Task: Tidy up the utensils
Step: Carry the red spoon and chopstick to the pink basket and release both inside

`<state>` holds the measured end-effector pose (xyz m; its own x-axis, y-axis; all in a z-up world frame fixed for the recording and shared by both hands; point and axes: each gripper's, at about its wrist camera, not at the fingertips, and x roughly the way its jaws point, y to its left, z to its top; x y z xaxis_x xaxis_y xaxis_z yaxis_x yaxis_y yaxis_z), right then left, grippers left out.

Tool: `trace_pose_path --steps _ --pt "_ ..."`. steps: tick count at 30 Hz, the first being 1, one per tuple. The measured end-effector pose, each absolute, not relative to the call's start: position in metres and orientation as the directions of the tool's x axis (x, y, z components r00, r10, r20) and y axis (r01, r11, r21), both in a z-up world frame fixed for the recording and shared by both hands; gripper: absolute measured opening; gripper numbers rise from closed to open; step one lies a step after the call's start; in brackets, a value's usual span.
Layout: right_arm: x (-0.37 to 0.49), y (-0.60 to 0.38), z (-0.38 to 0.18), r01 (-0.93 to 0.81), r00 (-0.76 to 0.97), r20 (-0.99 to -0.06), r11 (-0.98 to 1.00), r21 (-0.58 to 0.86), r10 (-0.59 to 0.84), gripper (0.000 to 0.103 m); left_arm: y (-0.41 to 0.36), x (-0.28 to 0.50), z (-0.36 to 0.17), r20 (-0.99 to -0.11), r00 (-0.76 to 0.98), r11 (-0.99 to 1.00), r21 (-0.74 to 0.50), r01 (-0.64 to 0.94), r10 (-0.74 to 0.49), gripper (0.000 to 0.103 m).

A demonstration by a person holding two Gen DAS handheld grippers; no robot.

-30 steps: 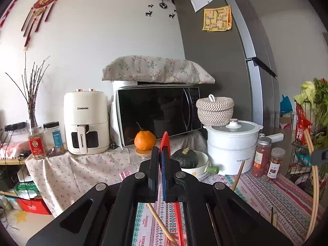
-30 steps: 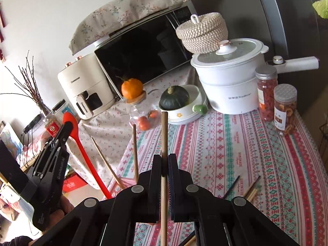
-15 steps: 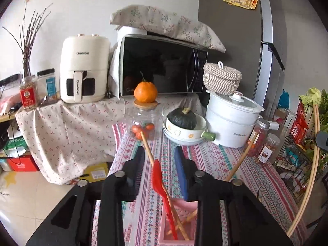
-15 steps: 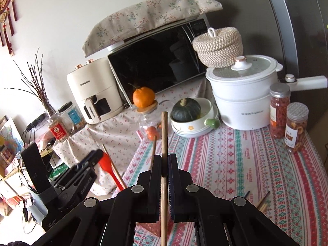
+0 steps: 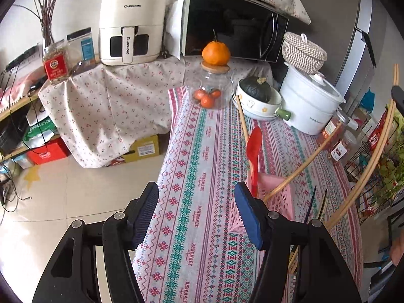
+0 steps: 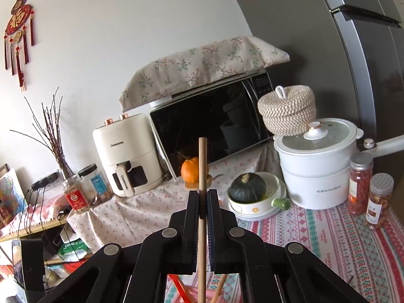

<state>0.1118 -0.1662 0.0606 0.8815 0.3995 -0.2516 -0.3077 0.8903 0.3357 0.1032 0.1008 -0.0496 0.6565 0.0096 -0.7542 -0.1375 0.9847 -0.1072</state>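
Both wrist views face the microwave [image 5: 233, 25], left seemingly higher.

Patterned tablecloth [image 5: 202, 176] carries pink basket [image 5: 280, 199], pot [image 5: 308, 108], jars [image 5: 338, 136].

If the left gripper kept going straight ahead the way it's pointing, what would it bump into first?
Probably the tablecloth-covered table: the open left gripper tilts down toward bare cloth, with nothing between its fingers. The pink basket holding the red spatula sits just to its right, likely missed, though depth is uncertain.

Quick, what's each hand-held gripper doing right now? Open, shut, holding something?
Left hand-held gripper: open, holding nothing.
Right hand-held gripper: shut on a wooden stick.
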Motion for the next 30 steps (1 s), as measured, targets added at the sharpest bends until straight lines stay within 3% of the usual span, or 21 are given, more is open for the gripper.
trace_pose_path --steps 12,22,25,27,30 --pt "0.139 -0.129 0.025 -0.233 0.934 -0.204 0.935 0.269 0.292 0.005 0.112 0.109 -0.057 -0.798 0.601 0.980 -0.150 -0.132 -0.041 0.065" --pt "0.144 -0.128 -0.006 -0.232 0.911 -0.282 0.938 0.257 0.302 0.007 0.102 0.112 -0.058 -0.800 0.597 0.983 -0.150 -0.106 -0.058 0.065" --pt "0.141 -0.132 -0.001 -0.250 0.894 -0.308 0.933 0.258 0.324 0.020 0.095 0.110 -0.058 -0.800 0.595 0.985 -0.152 -0.079 -0.076 0.065" --pt "0.137 -0.137 0.006 -0.261 0.886 -0.319 0.931 0.256 0.337 0.035 0.089 0.110 -0.059 -0.805 0.585 0.986 -0.155 -0.055 -0.093 0.067" --pt "0.129 -0.152 0.017 -0.254 0.877 -0.349 0.936 0.243 0.329 0.046 0.080 0.106 -0.062 -0.813 0.569 0.987 -0.162 -0.017 -0.123 0.070"
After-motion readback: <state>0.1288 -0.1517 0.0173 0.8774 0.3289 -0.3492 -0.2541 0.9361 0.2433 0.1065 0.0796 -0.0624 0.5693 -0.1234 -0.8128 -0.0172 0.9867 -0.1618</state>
